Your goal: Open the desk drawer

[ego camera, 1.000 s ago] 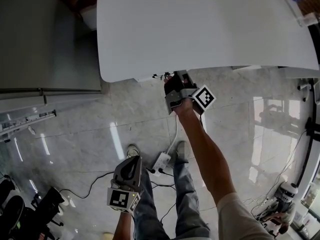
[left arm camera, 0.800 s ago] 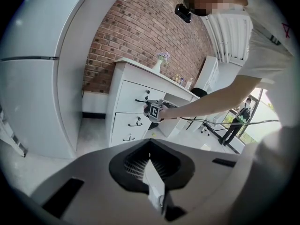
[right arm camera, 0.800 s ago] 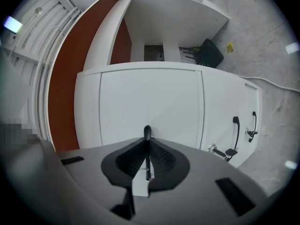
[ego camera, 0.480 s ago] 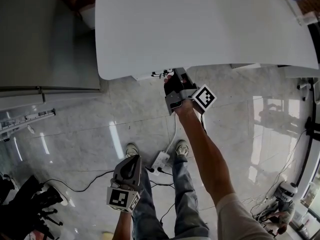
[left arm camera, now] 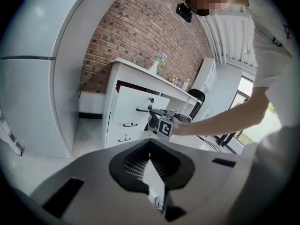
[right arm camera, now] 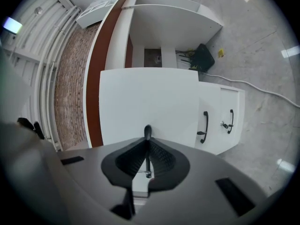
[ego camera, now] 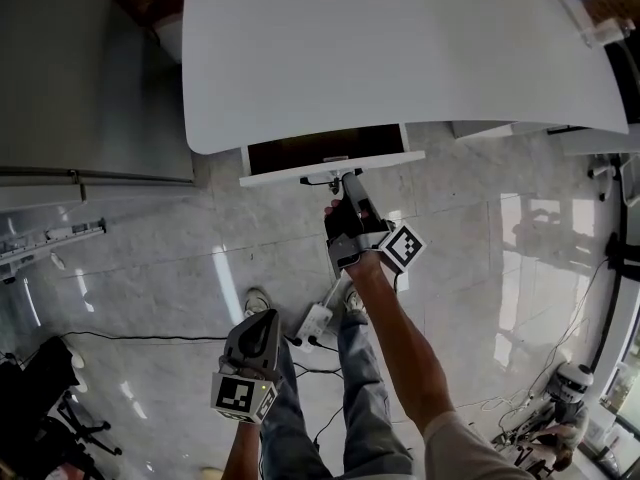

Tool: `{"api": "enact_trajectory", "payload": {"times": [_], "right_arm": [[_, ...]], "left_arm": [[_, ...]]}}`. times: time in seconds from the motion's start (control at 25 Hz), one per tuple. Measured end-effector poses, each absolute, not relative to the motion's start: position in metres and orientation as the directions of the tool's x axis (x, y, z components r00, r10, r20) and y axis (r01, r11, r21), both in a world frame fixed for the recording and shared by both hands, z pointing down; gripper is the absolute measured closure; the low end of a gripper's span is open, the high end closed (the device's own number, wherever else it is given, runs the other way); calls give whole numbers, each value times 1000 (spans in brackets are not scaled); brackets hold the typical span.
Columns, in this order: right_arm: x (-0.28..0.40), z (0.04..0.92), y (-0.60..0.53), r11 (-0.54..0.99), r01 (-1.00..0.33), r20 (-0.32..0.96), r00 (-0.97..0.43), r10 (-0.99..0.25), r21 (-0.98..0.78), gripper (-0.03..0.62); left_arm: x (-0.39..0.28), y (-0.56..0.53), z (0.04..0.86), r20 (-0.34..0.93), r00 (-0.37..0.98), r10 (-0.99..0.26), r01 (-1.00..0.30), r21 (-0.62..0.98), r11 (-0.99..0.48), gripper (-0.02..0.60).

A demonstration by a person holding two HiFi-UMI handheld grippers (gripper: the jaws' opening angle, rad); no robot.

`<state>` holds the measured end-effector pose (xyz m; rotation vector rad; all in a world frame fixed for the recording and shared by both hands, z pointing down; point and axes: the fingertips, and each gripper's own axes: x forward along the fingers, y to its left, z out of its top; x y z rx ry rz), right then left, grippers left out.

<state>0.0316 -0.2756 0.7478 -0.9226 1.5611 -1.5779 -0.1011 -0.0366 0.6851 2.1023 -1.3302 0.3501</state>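
Note:
The white desk (ego camera: 400,48) fills the top of the head view. Its top drawer (ego camera: 330,167) stands pulled out from under the desk edge, the dark inside showing. My right gripper (ego camera: 340,182) has just been closing and is shut on the drawer's black handle (ego camera: 329,178). In the right gripper view the handle (right arm camera: 147,131) sits pinched between the ribbed pads, in front of the white drawer front (right arm camera: 150,97). My left gripper (ego camera: 266,320) hangs low by the person's legs, shut and holding nothing. The left gripper view shows the drawer (left arm camera: 140,106) from the side.
Two lower drawers (right arm camera: 220,118) with black handles sit beneath, one with a key in its lock (right arm camera: 225,124). A power strip (ego camera: 318,320) and cables lie on the marble floor by the person's feet. A grey cabinet (ego camera: 90,78) stands at left, a chair base (ego camera: 40,413) at lower left.
The drawer has slid out from under the desk top. My right gripper has come back toward the person with the handle in it. The left gripper has stayed put.

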Motion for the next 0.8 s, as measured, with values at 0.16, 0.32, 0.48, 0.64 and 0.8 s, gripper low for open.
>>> {"api": "enact_trajectory", "payload": {"times": [0.16,0.32,0.48,0.64,0.8], "right_arm": [[43,749,-246,-17,-6,18,-494,-869,-1000,560],[48,756,-221,-37,-17,41,-502,-864,-999,560],[51,771,-198,-80,-30,84,-498,-863,-996,560],[53,787,-182,-112,-48,122,-497,-859,-992,560],[56,807,-171,-161,-62,170,-491,-854,-985,560]], "left_arm": [[-98,-31,684,522,459,-719,-883,361,-301,569],[-97,-27,685,519,462,-719,-881,363,-305,569],[-96,-26,685,517,460,-722,-881,366,-300,569],[-94,-22,687,519,465,-717,-878,371,-301,569],[-93,-17,691,524,470,-710,-876,374,-304,569]]}}
